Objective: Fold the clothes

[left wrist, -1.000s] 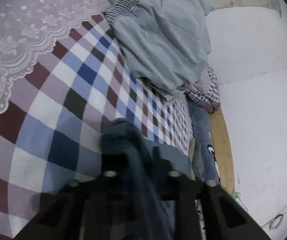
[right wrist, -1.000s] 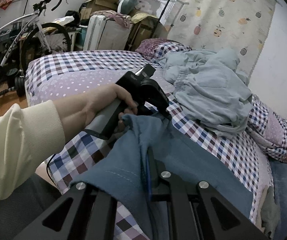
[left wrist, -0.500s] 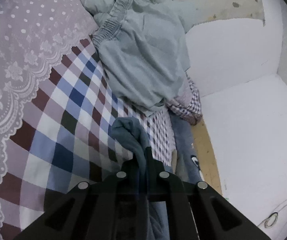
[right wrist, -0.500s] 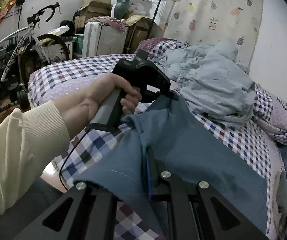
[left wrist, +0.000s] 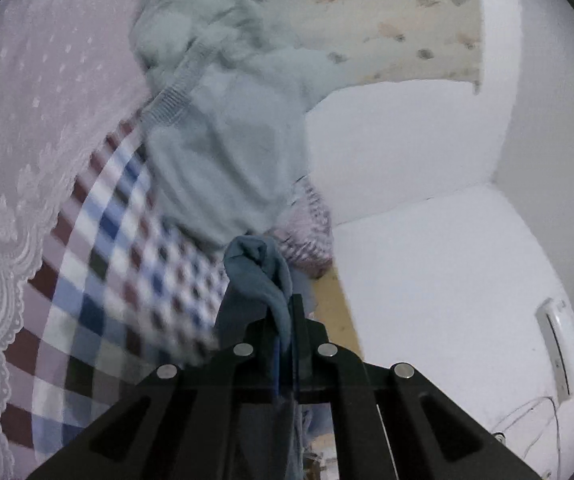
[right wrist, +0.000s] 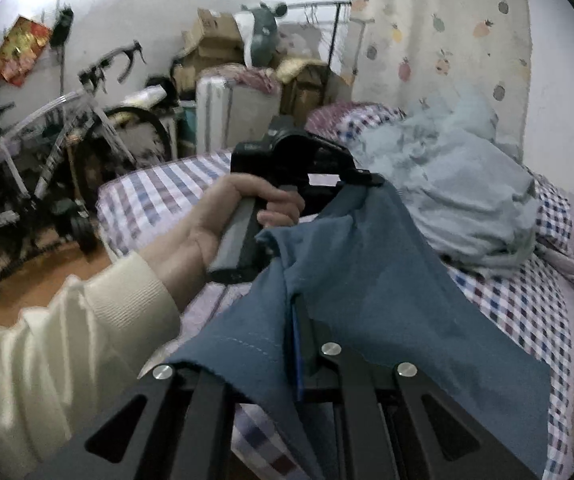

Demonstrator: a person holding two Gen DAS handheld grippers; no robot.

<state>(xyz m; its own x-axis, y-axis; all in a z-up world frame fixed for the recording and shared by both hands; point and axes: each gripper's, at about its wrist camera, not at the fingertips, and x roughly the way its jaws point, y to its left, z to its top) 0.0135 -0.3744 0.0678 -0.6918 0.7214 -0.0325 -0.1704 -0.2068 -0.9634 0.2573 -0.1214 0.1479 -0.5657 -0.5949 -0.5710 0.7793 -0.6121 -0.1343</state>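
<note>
Blue garment [right wrist: 367, 280] stretched left-to-right, taut.

I can read no text, label, brand or number in either view. The red-and-gold paper poster [right wrist: 19, 55] on the far left wall carries markings too blurred for me to make out. The brown cardboard boxes [right wrist: 213, 40] stacked at the far side of the room show no print I can decipher. The cream curtain [right wrist: 443, 28] hanging at the far right bears only small fruit pictures, no lettering. From the left wrist view, motion blur leaves nothing legible.
</note>
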